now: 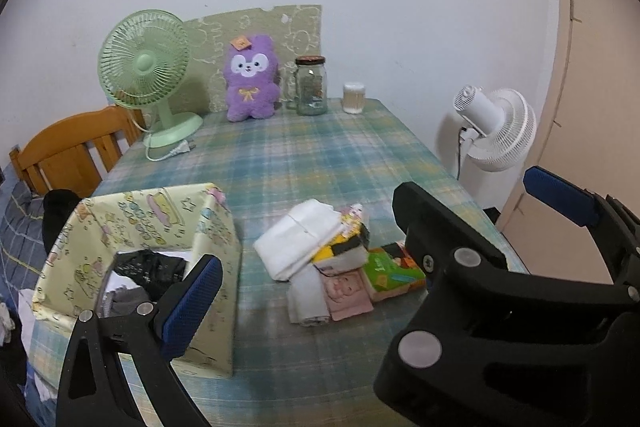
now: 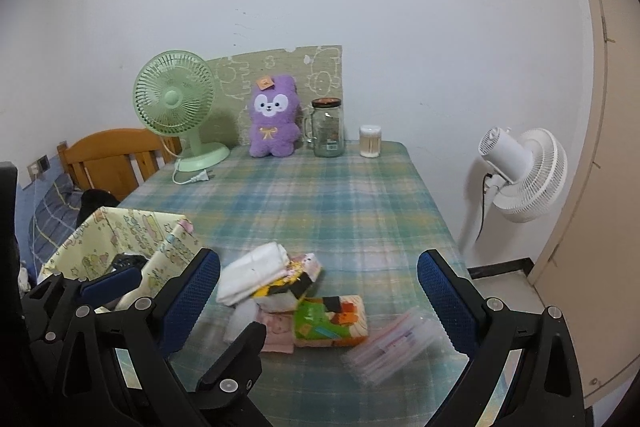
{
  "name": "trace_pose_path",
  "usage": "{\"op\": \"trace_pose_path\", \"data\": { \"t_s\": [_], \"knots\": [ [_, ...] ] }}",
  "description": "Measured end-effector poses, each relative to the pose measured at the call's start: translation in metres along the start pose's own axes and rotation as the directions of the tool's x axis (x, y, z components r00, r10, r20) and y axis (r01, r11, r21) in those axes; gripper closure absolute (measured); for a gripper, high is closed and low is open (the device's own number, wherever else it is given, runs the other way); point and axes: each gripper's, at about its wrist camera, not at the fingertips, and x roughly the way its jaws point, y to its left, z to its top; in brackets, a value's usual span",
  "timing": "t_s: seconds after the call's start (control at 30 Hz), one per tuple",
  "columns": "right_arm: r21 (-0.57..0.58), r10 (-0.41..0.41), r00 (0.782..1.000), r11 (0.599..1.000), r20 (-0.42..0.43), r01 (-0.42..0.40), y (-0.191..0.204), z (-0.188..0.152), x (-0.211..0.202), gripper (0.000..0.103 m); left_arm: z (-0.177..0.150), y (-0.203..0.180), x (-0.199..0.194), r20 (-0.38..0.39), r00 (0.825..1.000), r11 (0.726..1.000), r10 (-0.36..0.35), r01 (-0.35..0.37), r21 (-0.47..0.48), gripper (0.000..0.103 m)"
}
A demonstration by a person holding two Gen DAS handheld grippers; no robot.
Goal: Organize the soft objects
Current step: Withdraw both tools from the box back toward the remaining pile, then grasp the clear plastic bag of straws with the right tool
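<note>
On worktop, beside patterned storage box [image 1: 160,227] | soft pile: folded white cloth [image 2: 252,277], tissue pack [image 2: 330,321] lying loose | left gripper [image 1: 360,259] and right gripper [image 2: 318,303] hovering wide, empty | step: approaching next pick; needs descending onto cloth, closing.

Both wrist views face the table [image 1: 304,155] from its near end.

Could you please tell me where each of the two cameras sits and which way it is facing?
Left wrist: on the left gripper, open, above the near table edge, facing the pile of folded cloths and storage box.
Right wrist: on the right gripper, open, further right, facing the same pile.
Shared: purple plush toy, green fan, glass jar, plaid tablecloth.
</note>
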Motion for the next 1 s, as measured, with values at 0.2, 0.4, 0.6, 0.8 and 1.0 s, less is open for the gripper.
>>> {"op": "trace_pose_path", "data": {
  "t_s": [0.2, 0.4, 0.6, 0.8, 1.0],
  "knots": [
    [0.028, -0.007, 1.000, 1.000, -0.019, 0.007, -0.014, -0.015, 0.006, 0.003, -0.010, -0.012, 0.010, -0.001, 0.999, 0.999, -0.036, 0.036, 0.005, 0.000],
    [0.057, -0.021, 0.999, 0.998, -0.050, 0.024, -0.026, -0.027, 0.014, 0.007, -0.017, -0.024, 0.025, -0.035, 0.998, 0.998, -0.056, 0.057, 0.024, 0.000],
    [0.088, -0.020, 0.996, 0.996, -0.090, 0.028, -0.036, -0.039, 0.026, 0.013, -0.022, -0.030, 0.037, -0.060, 0.997, 0.998, -0.053, 0.055, 0.033, 0.000],
    [0.103, -0.028, 0.990, 0.994, -0.136, 0.043, -0.044, -0.048, 0.039, 0.019, -0.029, -0.036, 0.053, -0.098, 0.994, 0.998, -0.049, 0.053, 0.040, 0.001],
    [0.110, -0.045, 0.981, 0.992, -0.191, 0.067, -0.049, -0.060, 0.054, 0.028, -0.034, -0.040, 0.068, -0.107, 0.994, 0.997, -0.023, 0.031, 0.073, 0.001]
  ]
}}
